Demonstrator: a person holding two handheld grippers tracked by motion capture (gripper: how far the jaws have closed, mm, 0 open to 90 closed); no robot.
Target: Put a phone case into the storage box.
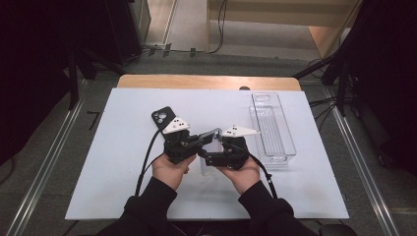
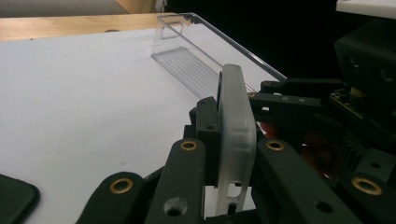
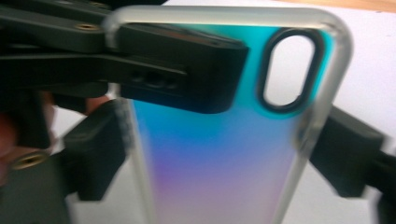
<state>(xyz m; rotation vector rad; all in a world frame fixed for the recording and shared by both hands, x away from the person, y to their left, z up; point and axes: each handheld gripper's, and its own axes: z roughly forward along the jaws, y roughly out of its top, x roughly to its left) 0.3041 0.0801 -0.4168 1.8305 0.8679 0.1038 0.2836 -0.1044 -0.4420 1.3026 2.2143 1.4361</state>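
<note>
Currently L tool [image 1: 209, 139] clamped on clear phone case [image 2: 236, 135], held edge-up above desk [image 1: 98, 162] center. R tool [image 1: 212, 158] jaws straddle case w/ slight gaps, not gripping. Black phone [image 1: 161, 117] at 11 o'clock, clear tray [image 1: 275, 129] at 3.

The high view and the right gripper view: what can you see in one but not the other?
The high view alone takes in the black phone lying on the white table, the clear tray and both hands. The right gripper view alone brings out the phone case's blue-to-purple sheen and its oval camera hole. Both share the case, with the left gripper clamped on it.
</note>
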